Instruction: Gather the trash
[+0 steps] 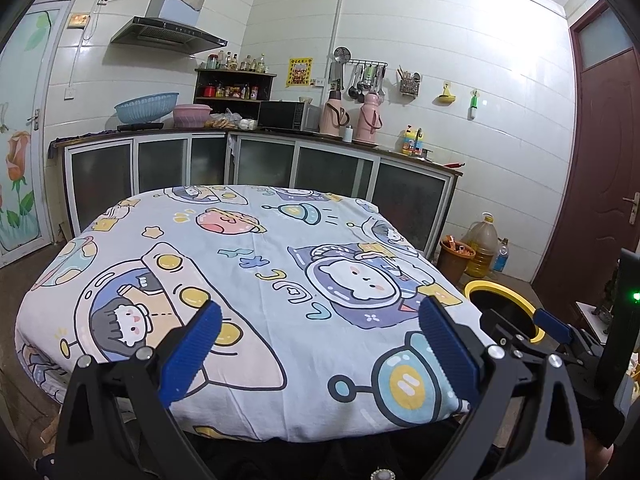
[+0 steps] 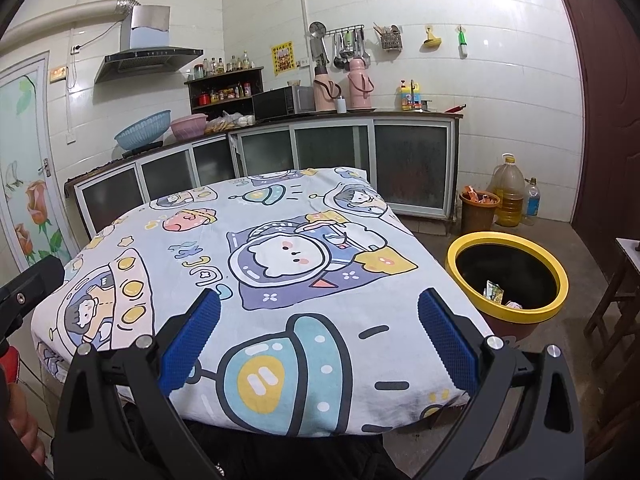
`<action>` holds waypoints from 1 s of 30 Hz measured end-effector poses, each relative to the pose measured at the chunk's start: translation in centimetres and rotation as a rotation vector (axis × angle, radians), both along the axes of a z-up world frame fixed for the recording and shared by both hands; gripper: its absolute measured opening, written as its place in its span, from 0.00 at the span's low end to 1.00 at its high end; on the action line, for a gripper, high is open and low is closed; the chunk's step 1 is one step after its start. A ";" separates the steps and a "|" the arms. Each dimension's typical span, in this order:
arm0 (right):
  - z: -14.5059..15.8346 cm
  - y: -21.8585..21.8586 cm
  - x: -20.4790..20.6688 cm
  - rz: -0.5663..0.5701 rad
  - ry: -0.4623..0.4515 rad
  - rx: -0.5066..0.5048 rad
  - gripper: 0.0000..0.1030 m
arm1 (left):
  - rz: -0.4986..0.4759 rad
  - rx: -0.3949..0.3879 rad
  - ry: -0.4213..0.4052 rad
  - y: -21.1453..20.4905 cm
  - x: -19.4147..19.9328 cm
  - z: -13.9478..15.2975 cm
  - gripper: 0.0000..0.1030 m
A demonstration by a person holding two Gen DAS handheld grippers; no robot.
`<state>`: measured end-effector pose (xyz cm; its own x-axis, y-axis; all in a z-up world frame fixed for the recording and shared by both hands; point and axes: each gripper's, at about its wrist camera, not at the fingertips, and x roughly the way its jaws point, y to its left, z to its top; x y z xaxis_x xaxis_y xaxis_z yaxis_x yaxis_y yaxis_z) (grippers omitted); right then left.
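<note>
Both grippers wide open, nothing held, over the cloth-covered worktop [image 2: 280,280].
Your left gripper [image 1: 320,352] and right gripper [image 2: 320,340] hover; wrappers [image 2: 496,294] lie in the yellow-rimmed bin [image 2: 456,256] beside it.

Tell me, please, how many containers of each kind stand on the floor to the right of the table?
Yellow-rimmed trash bin: 1
Small brown bin, with orange scraps in it: 1
Large oil jug: 1
Small clear bottle: 1
Total: 4
</note>
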<state>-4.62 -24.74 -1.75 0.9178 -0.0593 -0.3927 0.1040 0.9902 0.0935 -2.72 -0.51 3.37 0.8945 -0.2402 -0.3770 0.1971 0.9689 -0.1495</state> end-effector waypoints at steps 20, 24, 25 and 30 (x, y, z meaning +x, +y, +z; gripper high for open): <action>-0.1 -0.1 0.1 -0.001 0.013 0.010 0.92 | -0.005 0.008 -0.005 -0.2 0.1 0.2 0.92; -0.1 -0.1 0.2 0.000 0.014 0.008 0.92 | -0.006 0.014 -0.009 -0.3 0.1 0.1 0.92; -0.1 -0.1 0.2 -0.001 0.014 0.009 0.92 | -0.007 0.014 -0.009 -0.3 0.1 0.1 0.92; -0.2 -0.1 0.2 -0.001 0.017 0.010 0.92 | -0.008 0.015 -0.006 -0.3 0.1 0.0 0.92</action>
